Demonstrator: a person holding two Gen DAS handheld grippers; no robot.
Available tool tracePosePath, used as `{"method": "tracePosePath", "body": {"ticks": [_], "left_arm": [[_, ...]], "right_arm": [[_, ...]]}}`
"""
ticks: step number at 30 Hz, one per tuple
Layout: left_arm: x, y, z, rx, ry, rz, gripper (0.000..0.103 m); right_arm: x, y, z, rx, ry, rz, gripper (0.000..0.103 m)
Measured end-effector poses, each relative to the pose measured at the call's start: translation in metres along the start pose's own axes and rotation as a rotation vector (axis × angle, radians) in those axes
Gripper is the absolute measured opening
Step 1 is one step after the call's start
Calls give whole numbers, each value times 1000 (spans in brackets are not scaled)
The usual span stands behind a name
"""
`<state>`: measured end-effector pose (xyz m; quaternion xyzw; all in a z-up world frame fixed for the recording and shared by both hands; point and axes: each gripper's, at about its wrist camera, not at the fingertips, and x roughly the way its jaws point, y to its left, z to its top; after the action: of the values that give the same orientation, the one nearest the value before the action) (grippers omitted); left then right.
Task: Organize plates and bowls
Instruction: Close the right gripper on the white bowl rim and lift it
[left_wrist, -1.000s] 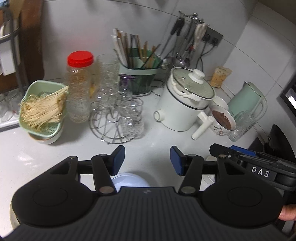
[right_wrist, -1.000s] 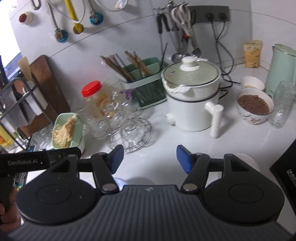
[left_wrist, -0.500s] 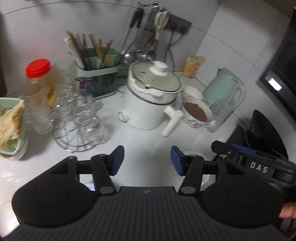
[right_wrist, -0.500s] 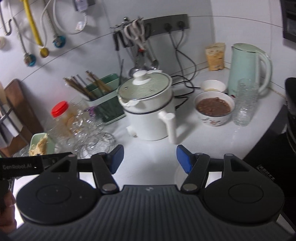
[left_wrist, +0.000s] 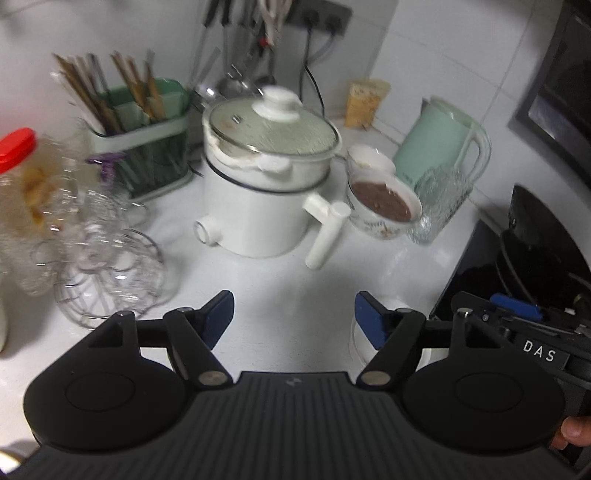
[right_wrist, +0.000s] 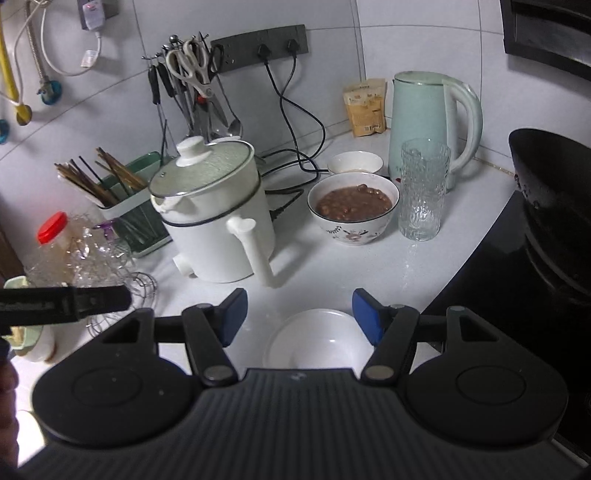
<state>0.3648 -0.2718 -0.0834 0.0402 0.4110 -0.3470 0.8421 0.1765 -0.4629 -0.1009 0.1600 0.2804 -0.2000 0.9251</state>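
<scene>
Both tongs hover empty over the bench (right_wrist: 325, 273): right tongs (right_wrist: 299, 314) agape above the empty white bowl (right_wrist: 314, 343), left tongs (left_wrist: 293, 317) opening beside it. Best pinch one rim squarely.

An empty white bowl (right_wrist: 314, 341) sits upright on the near part of the white counter (right_wrist: 314, 273), its round rim whole and its inside clean; the near edge is hidden. In the left wrist view only a sliver of it (left_wrist: 397, 308) shows, low and right. Farther back stands a white bowl with a flower pattern (right_wrist: 354, 206), upright and filled with brown bean porridge. Just behind that one, nearer the wall, sits a smaller white bowl (right_wrist: 354, 162), also upright, with something pale inside.
</scene>
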Motion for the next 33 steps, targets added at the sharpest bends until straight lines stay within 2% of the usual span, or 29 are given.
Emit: {"method": "tracePosePath", "body": {"ticks": [9, 13, 24, 30, 33], "left_arm": [[63, -20, -1, 55, 84, -91, 76], [89, -24, -5, 60, 145, -105, 76], [127, -33, -17, 84, 264, -172, 75], [155, -38, -26, 89, 339, -191, 61], [163, -40, -28, 79, 360, -194, 52]], "right_arm": [[35, -23, -10, 24, 41, -31, 65], [49, -32, -17, 37, 69, -43, 65], [72, -57, -38, 151, 148, -84, 64], [85, -61, -48, 188, 166, -87, 63], [95, -61, -52, 184, 187, -83, 55]]}}
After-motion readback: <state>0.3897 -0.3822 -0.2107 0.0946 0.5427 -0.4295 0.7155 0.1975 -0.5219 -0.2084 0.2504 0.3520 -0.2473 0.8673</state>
